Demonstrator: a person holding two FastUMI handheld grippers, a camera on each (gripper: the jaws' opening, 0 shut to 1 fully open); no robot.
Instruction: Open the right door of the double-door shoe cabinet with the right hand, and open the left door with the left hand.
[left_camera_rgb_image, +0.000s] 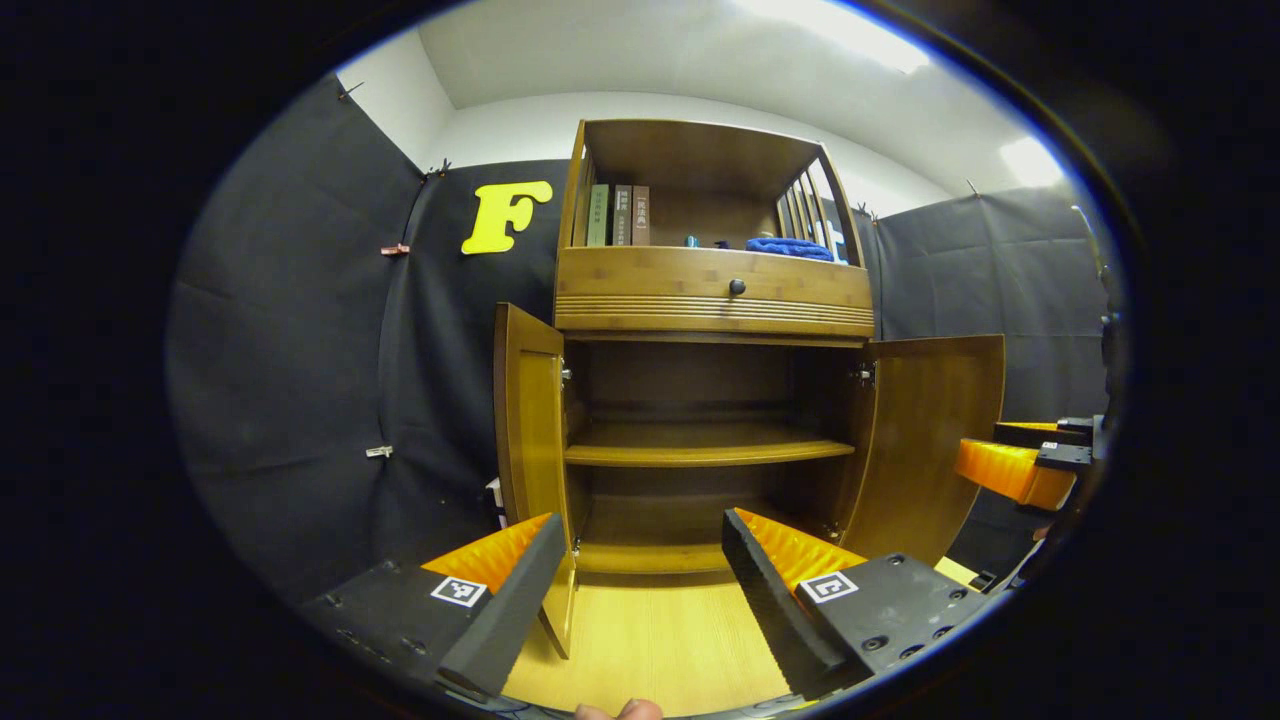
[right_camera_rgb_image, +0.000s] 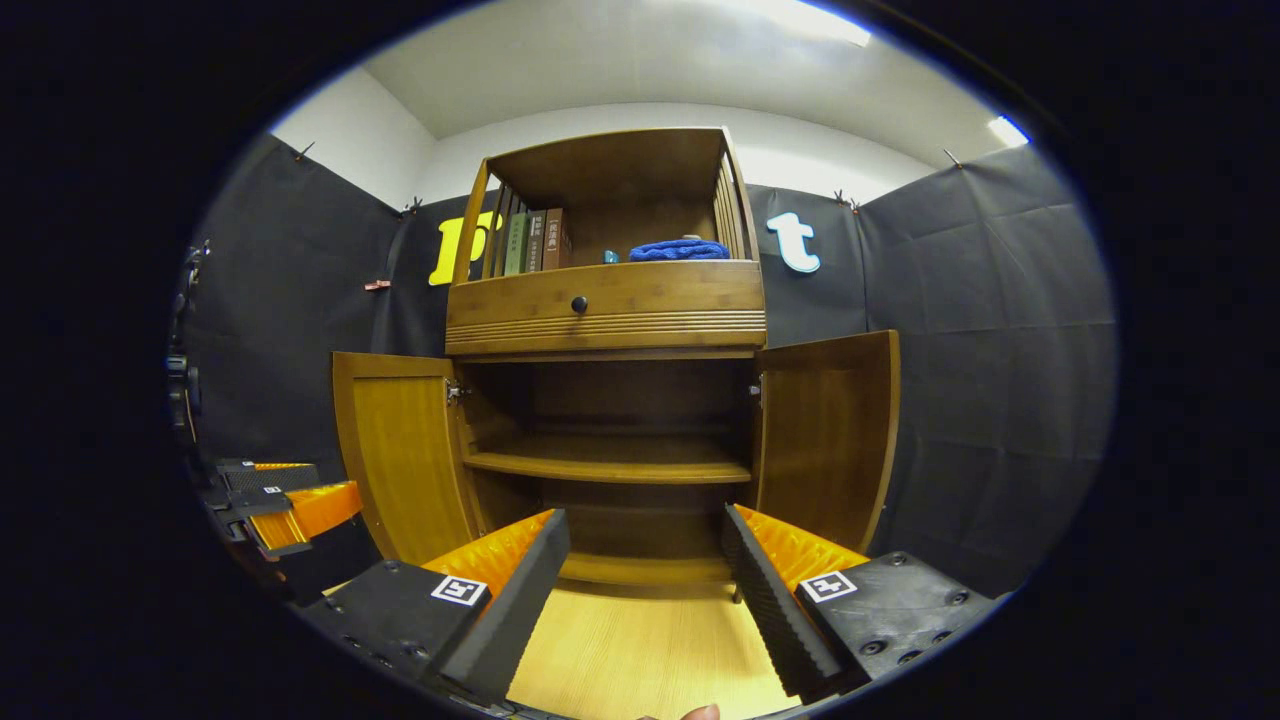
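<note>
Both my left gripper and right gripper gape, grasping nothing, so the left door and right door could drift shut or get knocked.

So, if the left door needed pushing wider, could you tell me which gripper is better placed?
Left, probably. In the left gripper view, the left gripper sits open right before the free edge of the left door, while the right gripper hangs over by the right door.

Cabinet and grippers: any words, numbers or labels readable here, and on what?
Books on the top shelf: spine print too small to read.
Square tags on the left gripper and right gripper: coded patterns, no words.
Drawer, left door, right door: no text.
</note>
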